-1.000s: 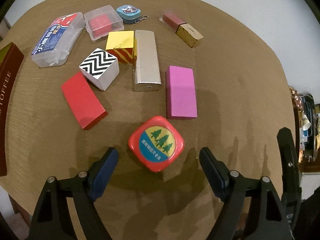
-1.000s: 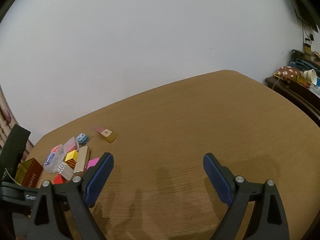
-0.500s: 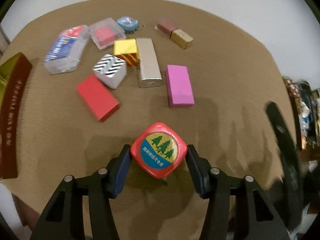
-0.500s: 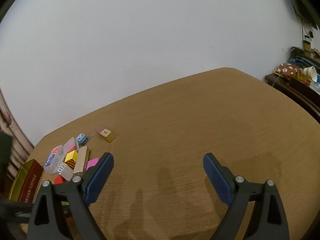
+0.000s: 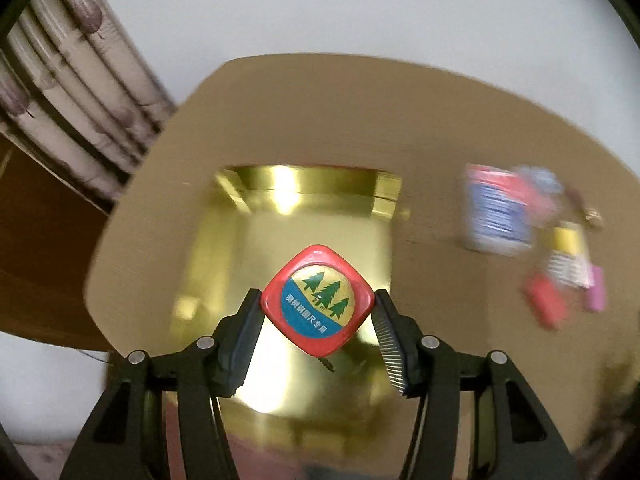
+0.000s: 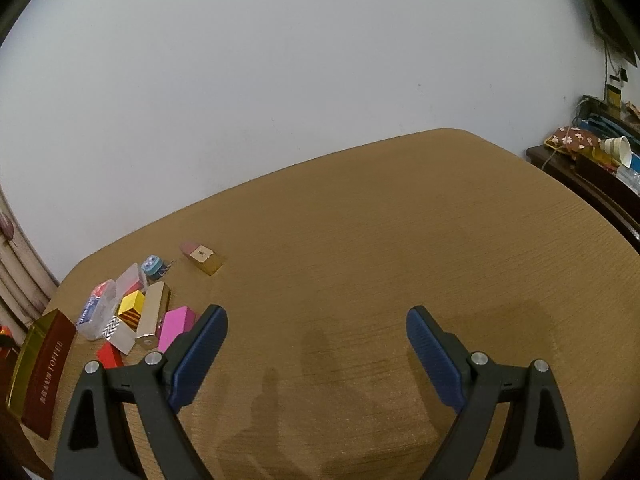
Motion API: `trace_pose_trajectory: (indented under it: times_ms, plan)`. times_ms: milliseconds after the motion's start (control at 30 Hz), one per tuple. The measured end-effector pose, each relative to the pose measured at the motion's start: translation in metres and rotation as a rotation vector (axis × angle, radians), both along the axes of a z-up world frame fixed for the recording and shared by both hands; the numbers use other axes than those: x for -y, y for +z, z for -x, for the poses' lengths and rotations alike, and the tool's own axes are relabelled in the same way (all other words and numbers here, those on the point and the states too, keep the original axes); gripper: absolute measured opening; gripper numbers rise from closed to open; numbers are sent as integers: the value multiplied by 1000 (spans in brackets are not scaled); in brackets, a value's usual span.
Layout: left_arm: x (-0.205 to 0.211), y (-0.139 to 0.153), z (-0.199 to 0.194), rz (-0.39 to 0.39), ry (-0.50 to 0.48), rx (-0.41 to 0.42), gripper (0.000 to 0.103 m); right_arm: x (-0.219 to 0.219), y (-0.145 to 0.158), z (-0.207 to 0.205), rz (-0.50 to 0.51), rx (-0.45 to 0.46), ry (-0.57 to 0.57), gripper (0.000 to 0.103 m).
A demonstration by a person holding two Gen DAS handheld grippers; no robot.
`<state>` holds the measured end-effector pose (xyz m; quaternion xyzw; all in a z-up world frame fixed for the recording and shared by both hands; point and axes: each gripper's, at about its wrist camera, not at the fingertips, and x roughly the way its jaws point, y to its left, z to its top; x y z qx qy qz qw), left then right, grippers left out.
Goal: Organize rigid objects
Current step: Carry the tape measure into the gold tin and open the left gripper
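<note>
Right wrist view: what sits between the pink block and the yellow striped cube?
In the right wrist view, the long silver box lies between the pink block and the yellow striped cube, close against both.

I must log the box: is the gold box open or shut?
Open: below the red tape measure held in the left tool, the gold box shows its shiny inside.
</note>
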<state>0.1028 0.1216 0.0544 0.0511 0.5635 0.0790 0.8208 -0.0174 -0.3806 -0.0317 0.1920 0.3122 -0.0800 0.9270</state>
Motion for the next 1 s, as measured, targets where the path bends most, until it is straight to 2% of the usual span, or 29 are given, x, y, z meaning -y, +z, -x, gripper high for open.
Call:
trace_pose_trajectory:
  times_ms: [133,367,400,533,633,733,833,900,933,967,1000]
  plan:
    - [-43,-23,-36,-43,18,-9,51,-2,-1,-3,10,-15,-2,94]
    - [-56,-66,-56,-98,-26,-19,51,-5,-6,-11,25,-54,2,94]
    - [-55,-72,-58,-127,-12,-19,51,-5,-6,-11,26,-57,2,94]
    - [-67,-84,-65,-150,-2,-9,53,-5,-7,-11,28,-64,1,94]
    - [-73,-79,-64,-163,6,7,53,-5,-7,-12,30,-71,4,94]
    - [-76,-61,-51,-169,-1,68,54,-5,-6,-11,34,-70,4,94]
    - [-67,-30,-18,-84,3,162,55,-12,-6,-18,36,-89,83,94]
    - [-53,-11,14,-34,0,248,71,-25,-1,-24,41,-103,181,94]
    - [-43,-5,27,-31,1,274,86,-33,2,-28,38,-117,226,94]
    - [-32,-2,41,-25,4,295,93,-38,3,-30,34,-127,250,94]
    - [-28,0,60,10,-4,317,93,-46,5,-35,32,-149,280,94]
